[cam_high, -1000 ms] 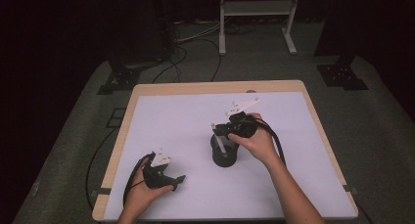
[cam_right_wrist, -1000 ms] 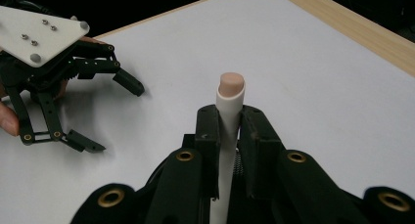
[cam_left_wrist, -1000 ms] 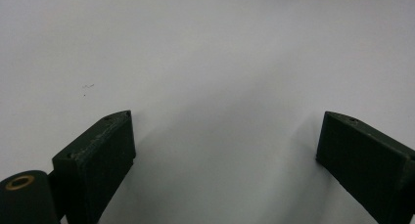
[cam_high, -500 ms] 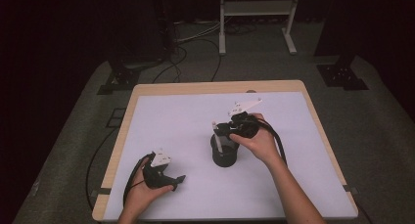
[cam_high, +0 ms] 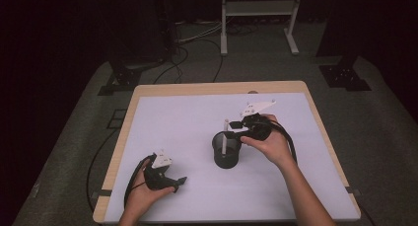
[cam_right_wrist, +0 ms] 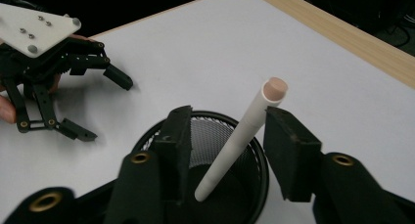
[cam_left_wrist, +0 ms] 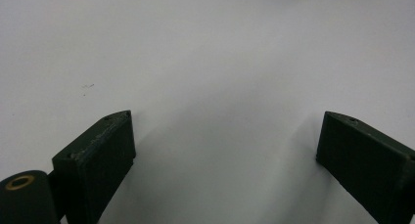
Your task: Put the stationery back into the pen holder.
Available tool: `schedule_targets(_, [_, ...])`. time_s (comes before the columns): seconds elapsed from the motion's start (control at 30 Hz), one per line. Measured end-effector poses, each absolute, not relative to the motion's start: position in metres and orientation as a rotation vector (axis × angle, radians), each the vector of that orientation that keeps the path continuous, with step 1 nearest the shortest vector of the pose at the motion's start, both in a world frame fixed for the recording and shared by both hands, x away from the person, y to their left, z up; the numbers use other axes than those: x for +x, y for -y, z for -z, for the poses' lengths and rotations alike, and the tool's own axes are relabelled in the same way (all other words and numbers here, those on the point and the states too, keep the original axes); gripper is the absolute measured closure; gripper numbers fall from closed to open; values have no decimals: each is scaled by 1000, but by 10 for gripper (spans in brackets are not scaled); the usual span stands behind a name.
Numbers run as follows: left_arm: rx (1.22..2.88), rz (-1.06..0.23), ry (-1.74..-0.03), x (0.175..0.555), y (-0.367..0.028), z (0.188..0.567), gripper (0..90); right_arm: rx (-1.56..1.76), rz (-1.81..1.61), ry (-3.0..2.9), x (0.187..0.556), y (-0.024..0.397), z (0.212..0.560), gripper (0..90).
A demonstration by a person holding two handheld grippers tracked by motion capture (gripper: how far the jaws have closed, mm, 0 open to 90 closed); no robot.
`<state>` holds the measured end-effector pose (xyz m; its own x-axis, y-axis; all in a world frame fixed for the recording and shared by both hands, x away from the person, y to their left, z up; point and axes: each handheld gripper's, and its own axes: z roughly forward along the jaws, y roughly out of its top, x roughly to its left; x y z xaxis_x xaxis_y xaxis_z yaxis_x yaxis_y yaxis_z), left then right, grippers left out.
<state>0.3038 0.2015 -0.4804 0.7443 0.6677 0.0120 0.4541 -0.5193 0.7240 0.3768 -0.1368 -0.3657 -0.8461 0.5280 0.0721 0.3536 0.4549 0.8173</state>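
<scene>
As no writing is legible | right tongs (cam_right_wrist: 227, 136) just released pen (cam_right_wrist: 240, 136) | left tongs (cam_left_wrist: 225, 150) released.

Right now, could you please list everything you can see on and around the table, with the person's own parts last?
Mesh cup: one, black, near the middle of the sheet, upright.
Stick: one, white with a pinkish tip, standing tilted in the mesh cup.
Sheet: one, white, covering the table top.
Table: one, light wood, edge showing around the sheet.
Frame: one, white, on the floor beyond the table.
Cables: several, black, on the floor behind the table.
Left gripper: one, black, low over the sheet's near left part, open.
Right gripper: one, black, over the mesh cup, jaws just opened either side of the stick.
</scene>
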Motion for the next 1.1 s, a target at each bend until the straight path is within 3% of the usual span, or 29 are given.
schedule_targets(0.23, [2205,-375,-841,304,-201,481,62,796,-1322,-2494,370,158,370,417])
schedule_targets(0.77, [2208,-378,-837,304,-201,481,62,877,-1259,-2442,346,205,390,344])
schedule_targets(1.1, [2211,-378,-836,304,-202,480,61,962,-1182,-2416,323,238,423,301])
